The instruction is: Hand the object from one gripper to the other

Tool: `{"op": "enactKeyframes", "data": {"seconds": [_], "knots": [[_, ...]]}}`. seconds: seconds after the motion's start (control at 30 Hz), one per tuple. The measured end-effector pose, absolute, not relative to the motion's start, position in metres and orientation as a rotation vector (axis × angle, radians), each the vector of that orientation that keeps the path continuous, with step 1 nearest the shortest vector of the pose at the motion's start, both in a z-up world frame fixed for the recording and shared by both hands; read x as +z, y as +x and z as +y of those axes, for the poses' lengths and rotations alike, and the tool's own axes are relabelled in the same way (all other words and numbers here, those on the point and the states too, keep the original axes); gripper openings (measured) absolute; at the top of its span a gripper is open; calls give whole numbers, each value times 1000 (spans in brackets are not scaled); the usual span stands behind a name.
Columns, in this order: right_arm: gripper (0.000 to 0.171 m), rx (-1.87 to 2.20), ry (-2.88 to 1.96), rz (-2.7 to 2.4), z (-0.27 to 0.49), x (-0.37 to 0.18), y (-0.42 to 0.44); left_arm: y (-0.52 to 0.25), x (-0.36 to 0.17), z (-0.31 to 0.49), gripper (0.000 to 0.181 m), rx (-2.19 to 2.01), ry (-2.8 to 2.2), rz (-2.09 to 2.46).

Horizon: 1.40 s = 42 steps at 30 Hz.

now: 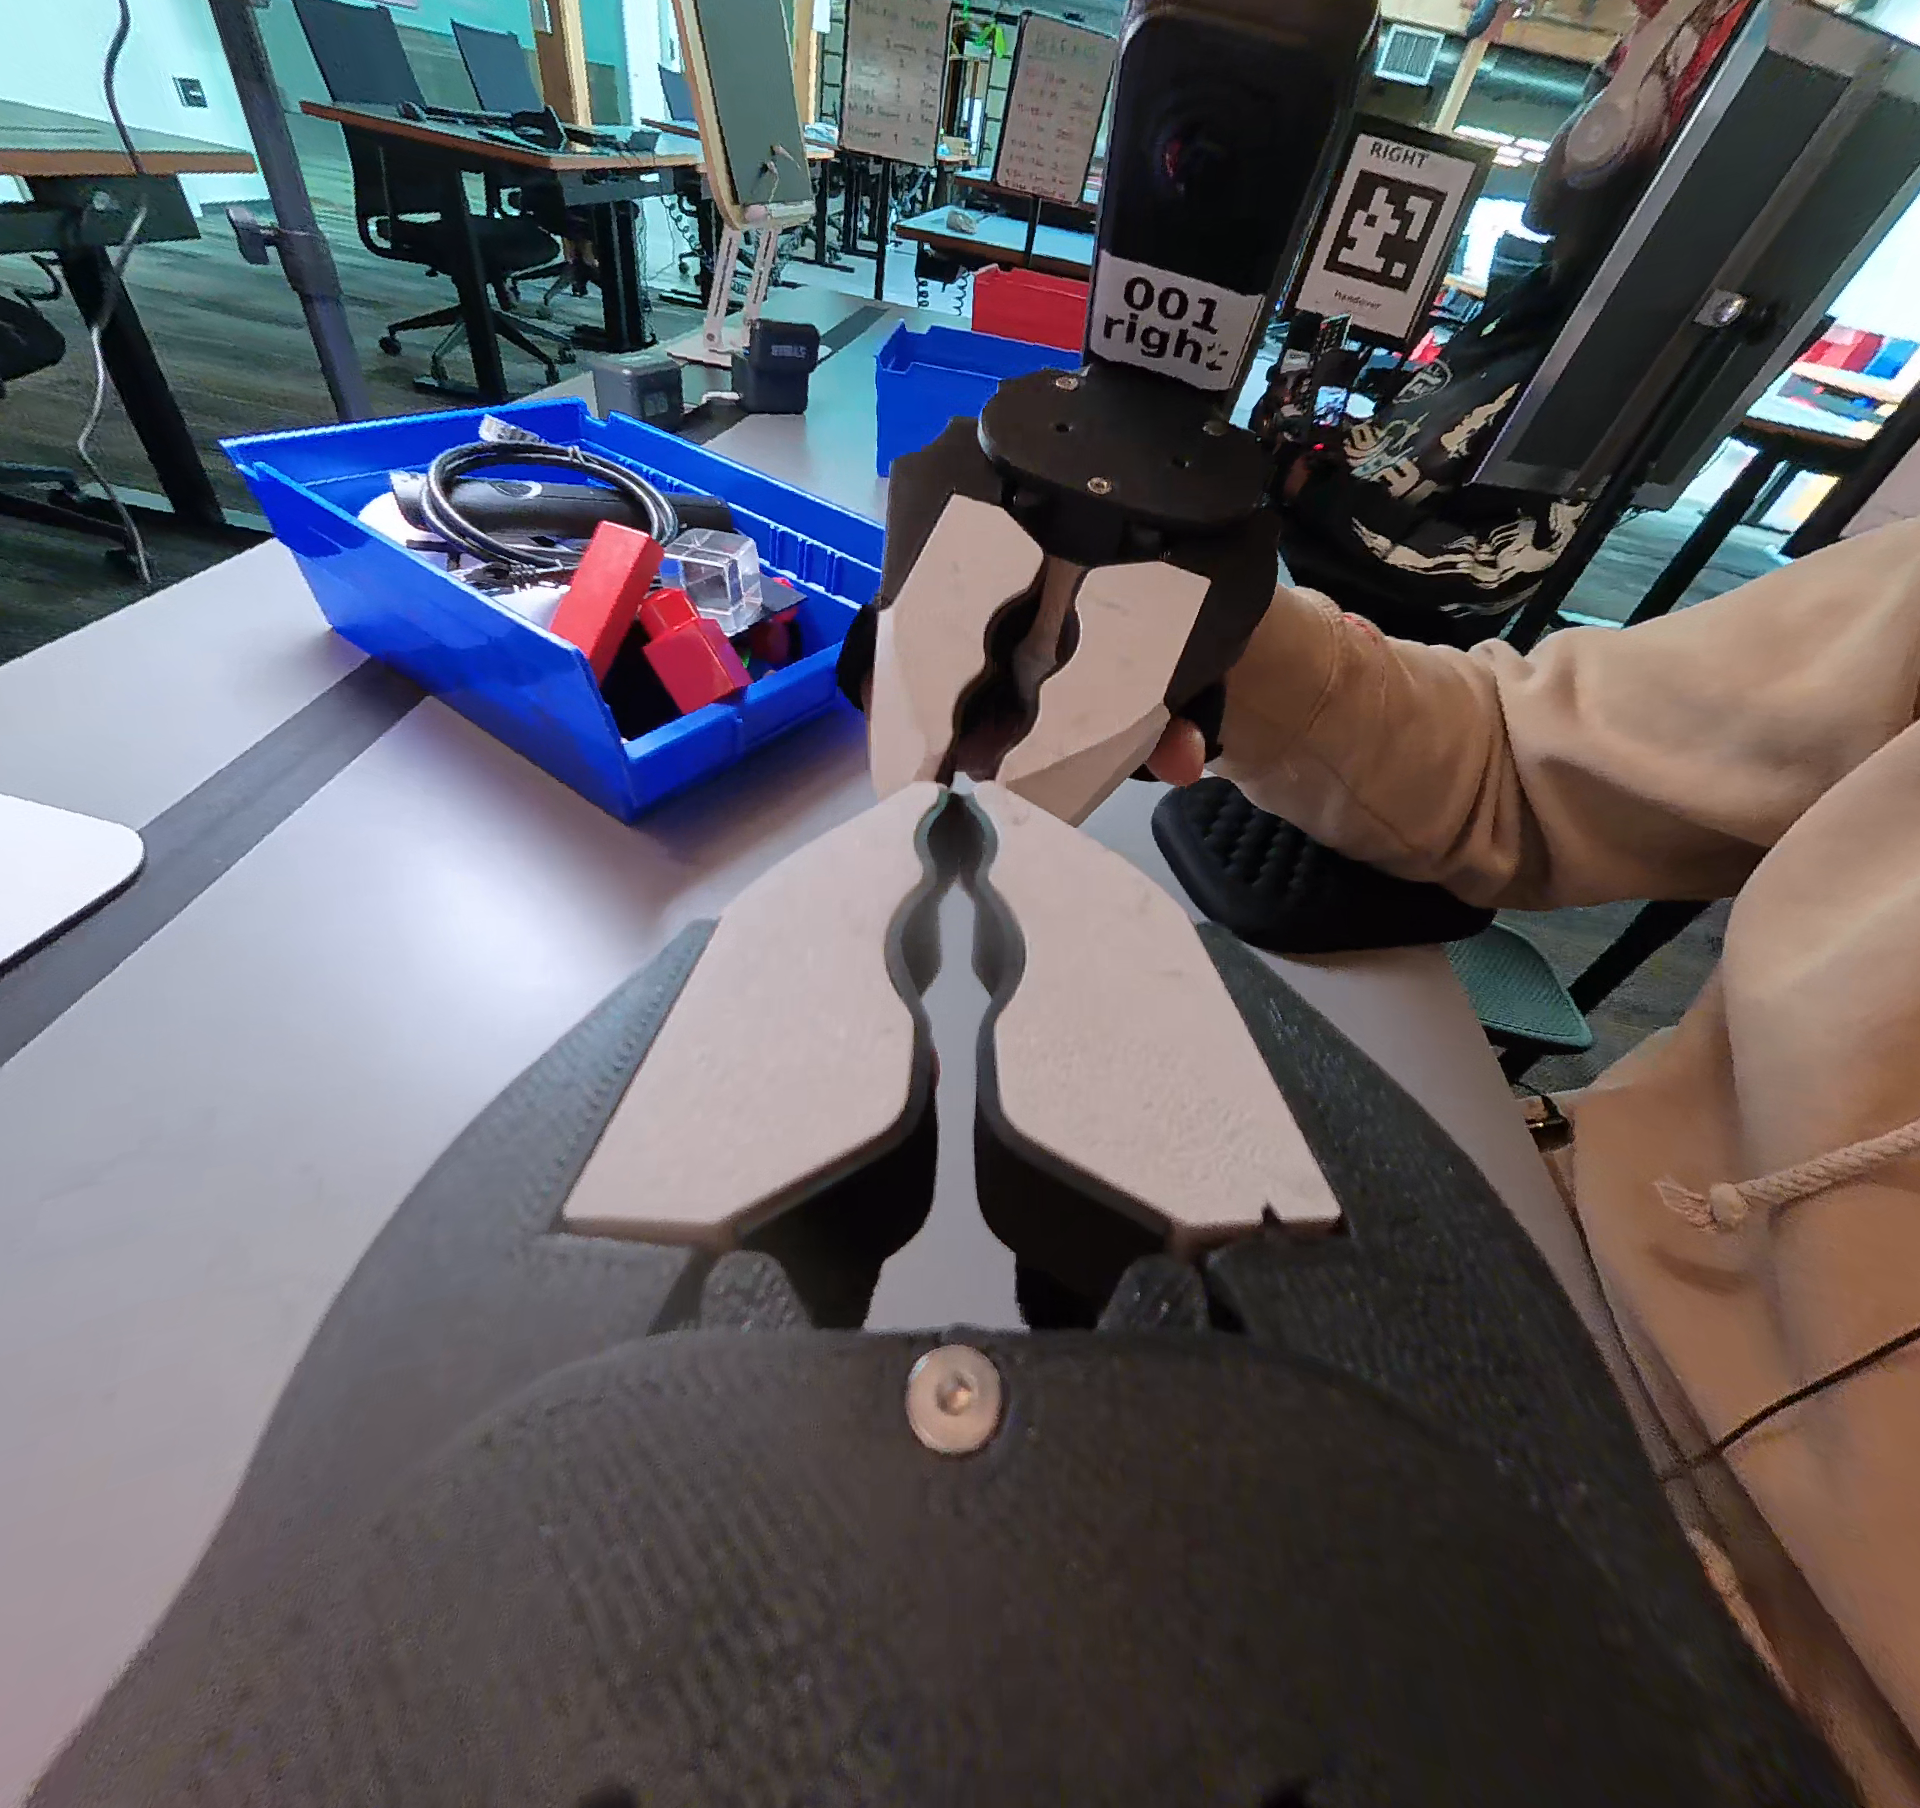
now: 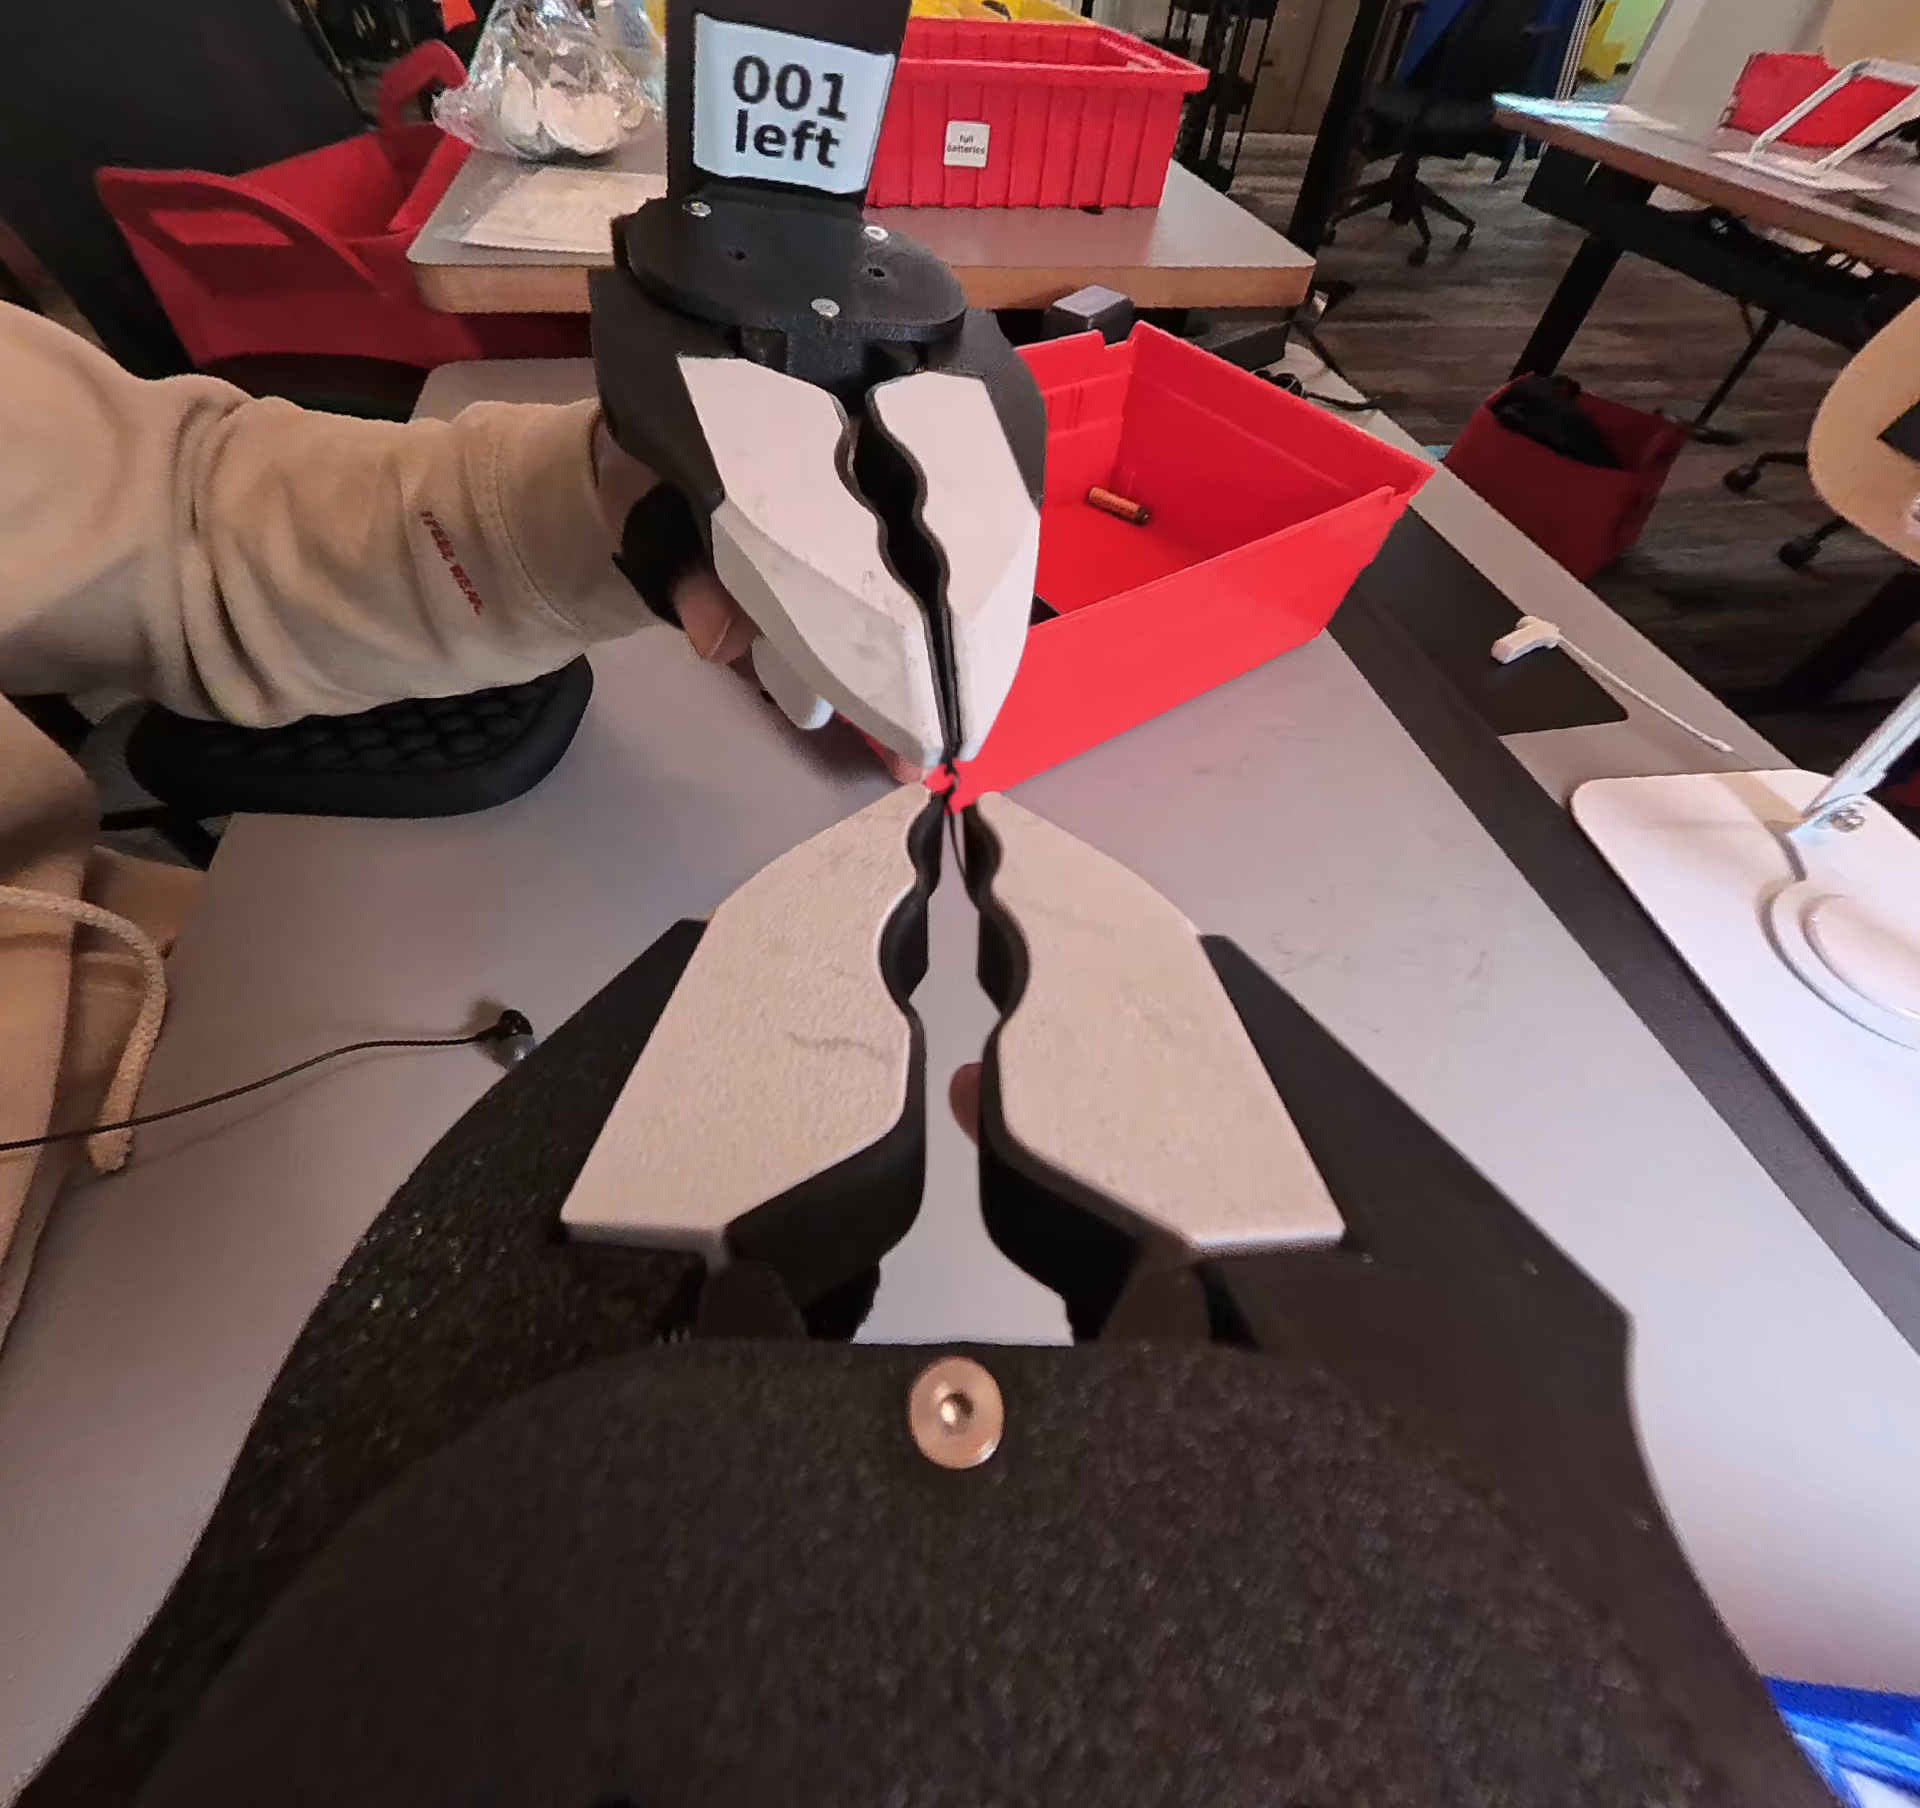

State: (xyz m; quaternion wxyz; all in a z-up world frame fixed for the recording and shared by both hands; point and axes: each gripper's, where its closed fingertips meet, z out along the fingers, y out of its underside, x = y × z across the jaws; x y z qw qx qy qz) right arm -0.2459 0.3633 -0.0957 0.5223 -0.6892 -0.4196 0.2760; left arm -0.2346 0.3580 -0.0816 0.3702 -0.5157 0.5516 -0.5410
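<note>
Both your grippers meet tip to tip above the grey table (image 1: 312, 927). Left gripper (image 1: 954, 800) and right gripper (image 2: 948, 802) each have tips pressed together on a thin dark object (image 2: 948, 790), too small to identify. White labels sit on both camera mounts. Blue bin (image 1: 665, 771) of parts sits left, red bin (image 2: 1226, 615) right.

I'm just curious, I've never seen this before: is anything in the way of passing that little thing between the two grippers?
Nothing visible is. The left gripper and right gripper meet tip to tip above the table, and the thin dark object already reaches between both sets of jaws. The red bin sits behind them, off the path.
</note>
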Motion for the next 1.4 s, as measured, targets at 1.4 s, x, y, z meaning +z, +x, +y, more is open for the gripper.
{"op": "enactKeyframes", "data": {"seconds": [1.4], "knots": [[2, -109, -1886, 34, 463, -98, 97, -469, -33, 590, 0, -588, -1223, 138]]}}
